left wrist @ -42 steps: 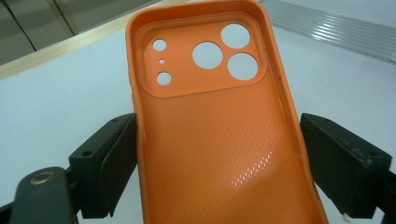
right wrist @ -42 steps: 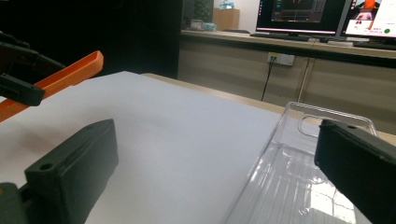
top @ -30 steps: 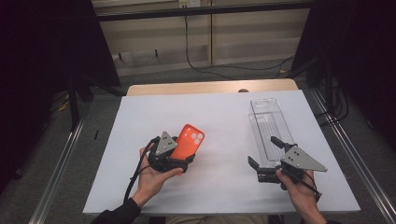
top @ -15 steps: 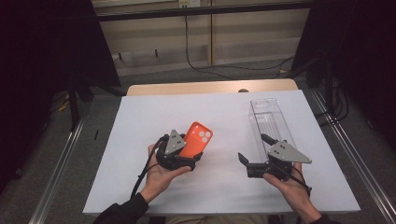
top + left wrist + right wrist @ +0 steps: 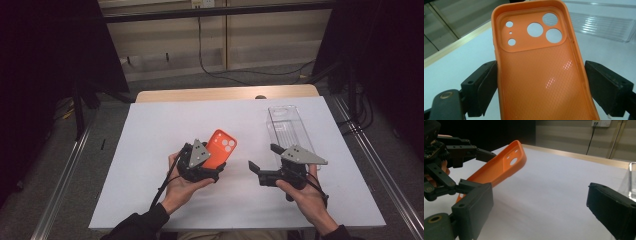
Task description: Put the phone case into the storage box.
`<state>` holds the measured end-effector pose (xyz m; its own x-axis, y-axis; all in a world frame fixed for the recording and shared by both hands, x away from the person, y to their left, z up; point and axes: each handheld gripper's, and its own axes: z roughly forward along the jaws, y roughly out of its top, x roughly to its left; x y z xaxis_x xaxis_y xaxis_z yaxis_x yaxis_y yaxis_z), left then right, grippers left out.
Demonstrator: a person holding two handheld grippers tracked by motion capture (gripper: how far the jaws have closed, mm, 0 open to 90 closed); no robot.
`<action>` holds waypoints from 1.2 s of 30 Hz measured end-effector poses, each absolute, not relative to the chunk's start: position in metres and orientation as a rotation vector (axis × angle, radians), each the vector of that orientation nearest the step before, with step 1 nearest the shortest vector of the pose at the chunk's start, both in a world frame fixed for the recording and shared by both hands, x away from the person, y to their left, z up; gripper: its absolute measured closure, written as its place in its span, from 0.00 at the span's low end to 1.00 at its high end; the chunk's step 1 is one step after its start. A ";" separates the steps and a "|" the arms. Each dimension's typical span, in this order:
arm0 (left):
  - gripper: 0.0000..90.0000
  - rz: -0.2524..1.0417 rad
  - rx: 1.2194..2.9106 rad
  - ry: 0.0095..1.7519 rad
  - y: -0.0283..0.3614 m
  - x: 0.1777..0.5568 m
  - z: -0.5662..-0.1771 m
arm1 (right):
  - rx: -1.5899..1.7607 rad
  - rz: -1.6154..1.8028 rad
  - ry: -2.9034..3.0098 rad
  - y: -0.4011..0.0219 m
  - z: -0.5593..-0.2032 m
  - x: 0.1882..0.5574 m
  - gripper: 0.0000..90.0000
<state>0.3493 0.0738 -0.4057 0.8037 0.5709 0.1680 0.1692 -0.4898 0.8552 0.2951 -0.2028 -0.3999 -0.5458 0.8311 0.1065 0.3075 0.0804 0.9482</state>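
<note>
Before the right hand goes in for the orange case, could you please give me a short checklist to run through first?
1. Left gripper clamps the orange phone case by its long edges: ok.
2. Case lifted off the white table sheet, tilted: ok.
3. Right gripper has been closing slightly, but nothing is between its jaws: ok.
4. Clear plastic tray stands apart from both grippers: ok.
5. Grip firmness: cannot tell.

One orange silicone phone case (image 5: 220, 148), one clear plastic phone case (image 5: 288, 129) and two black handheld grippers, left (image 5: 209, 171) and right (image 5: 261, 166), are sharing one white tabletop (image 5: 150, 130), with two hands working.
</note>
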 end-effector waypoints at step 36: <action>0.16 0.649 2.050 0.448 0.063 0.328 -0.410 | 1.244 1.366 2.210 -0.183 -0.369 0.318 0.09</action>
